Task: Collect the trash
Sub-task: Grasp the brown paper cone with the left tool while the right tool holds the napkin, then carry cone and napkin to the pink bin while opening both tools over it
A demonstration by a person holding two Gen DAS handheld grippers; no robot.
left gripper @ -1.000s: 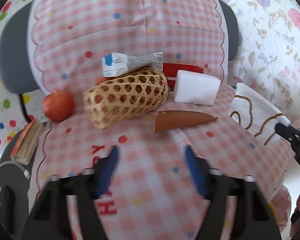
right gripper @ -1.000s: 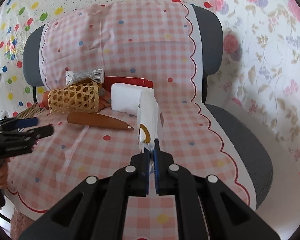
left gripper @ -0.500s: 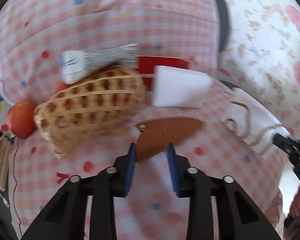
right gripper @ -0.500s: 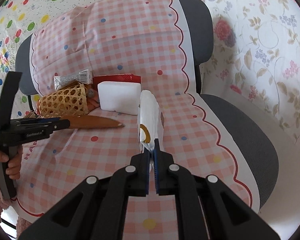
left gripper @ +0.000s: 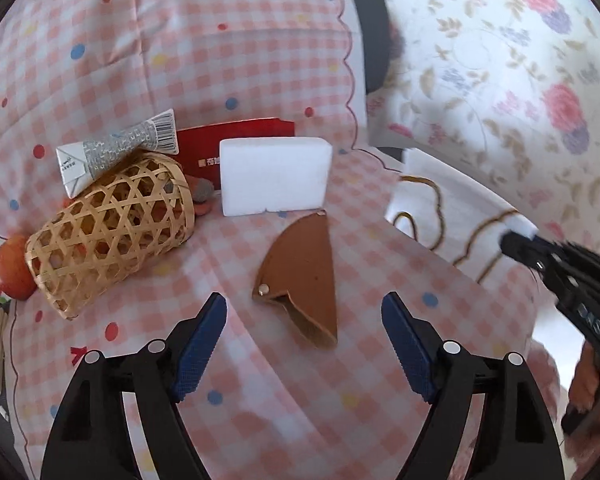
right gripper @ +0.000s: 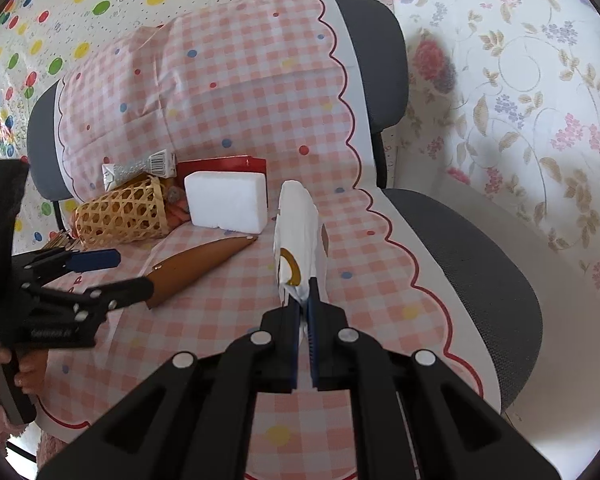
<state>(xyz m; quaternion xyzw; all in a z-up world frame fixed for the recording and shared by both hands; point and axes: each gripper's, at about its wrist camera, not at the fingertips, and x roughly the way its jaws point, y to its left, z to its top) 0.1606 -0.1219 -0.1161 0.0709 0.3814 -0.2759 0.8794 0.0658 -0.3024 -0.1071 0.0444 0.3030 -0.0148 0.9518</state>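
Left wrist view: your left gripper (left gripper: 304, 316) has its blue fingers (left gripper: 198, 346) spread wide, empty, straddling the near end of the brown leather pouch (left gripper: 304, 268) that lies flat on the pink checked cloth (left gripper: 260, 400) covering the chair seat. Behind it the white foam block (left gripper: 274, 176), red box (left gripper: 236, 140), woven bamboo basket (left gripper: 112, 232) and crumpled silver wrapper (left gripper: 116, 152) sit uncollected, so most of the job looks undone. Half a second ago these fingers were nearly closed at the pouch; now they are apart and the pouch lies turned end-on.

Right wrist view: your right gripper (right gripper: 305, 308) pinches the white paper bag with gold print (right gripper: 298, 232), upright over the seat, just as it was earlier. Nothing shows inside it.
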